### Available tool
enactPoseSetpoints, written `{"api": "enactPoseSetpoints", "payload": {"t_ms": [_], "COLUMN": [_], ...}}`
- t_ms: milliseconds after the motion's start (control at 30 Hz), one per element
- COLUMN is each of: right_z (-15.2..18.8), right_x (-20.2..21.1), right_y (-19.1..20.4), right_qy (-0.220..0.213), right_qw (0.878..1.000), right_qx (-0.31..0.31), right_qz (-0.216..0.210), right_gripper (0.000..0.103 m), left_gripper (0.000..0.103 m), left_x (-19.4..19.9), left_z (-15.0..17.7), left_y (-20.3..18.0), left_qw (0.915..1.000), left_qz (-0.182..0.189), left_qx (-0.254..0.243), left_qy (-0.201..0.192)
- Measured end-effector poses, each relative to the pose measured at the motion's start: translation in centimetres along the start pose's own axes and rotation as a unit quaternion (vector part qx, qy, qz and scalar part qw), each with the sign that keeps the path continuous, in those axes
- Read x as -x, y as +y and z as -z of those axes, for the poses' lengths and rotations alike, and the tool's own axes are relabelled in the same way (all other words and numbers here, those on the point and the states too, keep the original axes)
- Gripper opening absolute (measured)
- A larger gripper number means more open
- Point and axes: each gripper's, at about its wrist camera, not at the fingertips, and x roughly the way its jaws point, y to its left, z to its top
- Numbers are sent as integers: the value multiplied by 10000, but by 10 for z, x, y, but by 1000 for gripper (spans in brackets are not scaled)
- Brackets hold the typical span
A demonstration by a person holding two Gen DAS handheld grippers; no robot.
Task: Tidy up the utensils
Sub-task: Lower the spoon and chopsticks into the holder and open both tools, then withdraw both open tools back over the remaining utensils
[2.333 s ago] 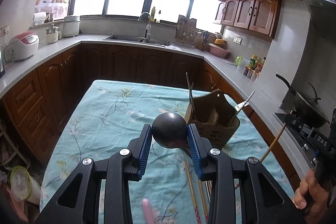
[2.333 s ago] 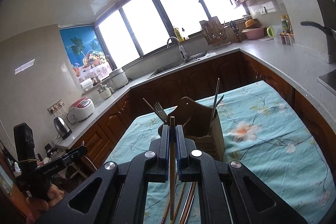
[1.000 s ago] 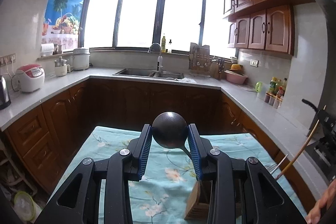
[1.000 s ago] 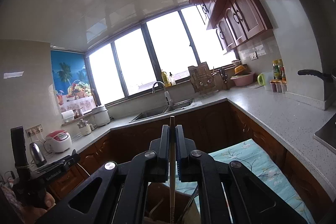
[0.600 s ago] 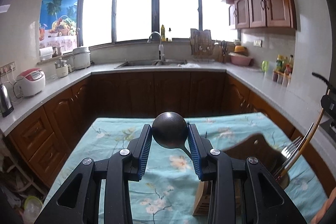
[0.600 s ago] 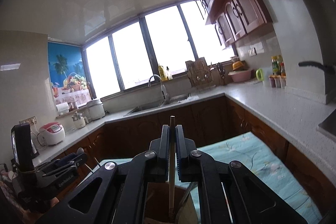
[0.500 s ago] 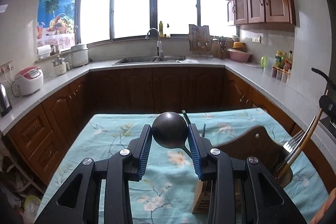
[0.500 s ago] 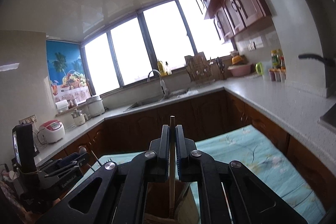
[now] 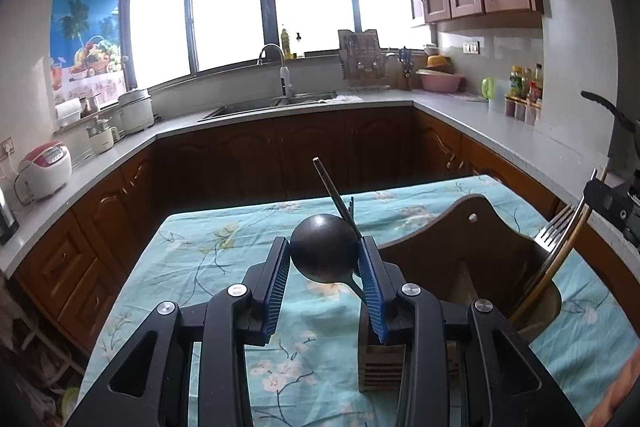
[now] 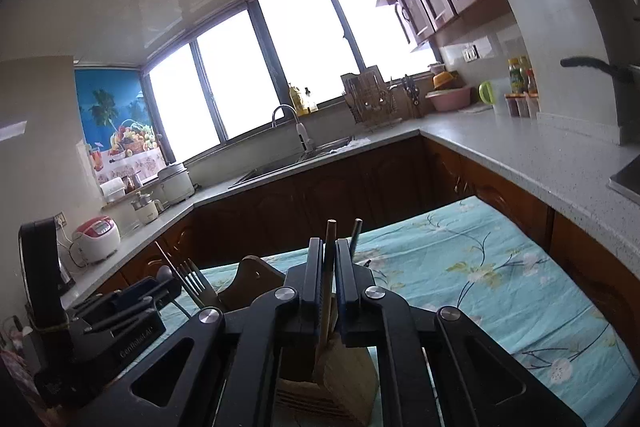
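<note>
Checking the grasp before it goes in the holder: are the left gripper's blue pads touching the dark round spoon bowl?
Touching. The left wrist view shows the dark round spoon bowl pinched between both blue pads of the left gripper, no gap.

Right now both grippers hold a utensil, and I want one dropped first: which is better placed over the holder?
Right: its chopstick already reaches down into the wooden holder. The left gripper holds its black spoon beside it.

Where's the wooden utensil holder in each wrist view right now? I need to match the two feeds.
Left wrist view: the wooden utensil holder sits lower right, beyond the left gripper, with a fork leaning in its right side.
Right wrist view: bottom centre, directly beneath the right gripper.
Shared landmark: the sink faucet under the windows.
</note>
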Motion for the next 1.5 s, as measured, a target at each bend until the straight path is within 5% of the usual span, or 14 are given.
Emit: {"api": "enactPoseSetpoints", "payload": {"t_ms": [600,967,1033,1200,1400,1500], "right_z": [2,4,4,0,-4,-5], "right_x": [-4,2,4,12,33,43], "right_y": [0,-5,-5,-6,-7,-7], "right_qy": [191,195,176,63,-261,-345], "right_qw": [9998,9998,9998,9999,9994,9992], "right_qx": [-18,-102,-109,-133,-219,-215], "right_qz": [-62,-19,-31,-42,-68,-57], "right_gripper": [11,28,44,55,98,101], "left_gripper": [38,44,51,74,94,98], "left_x": [-4,0,2,16,38,48], "left_z": [-13,-14,-14,-14,-8,-3], "left_y": [7,10,12,17,27,34], "left_qw": [9995,9995,9995,9993,9987,9984], "left_qz": [211,180,189,273,325,323], "left_qx": [0,86,116,248,389,456], "left_qy": [255,253,237,106,3,-11]}}
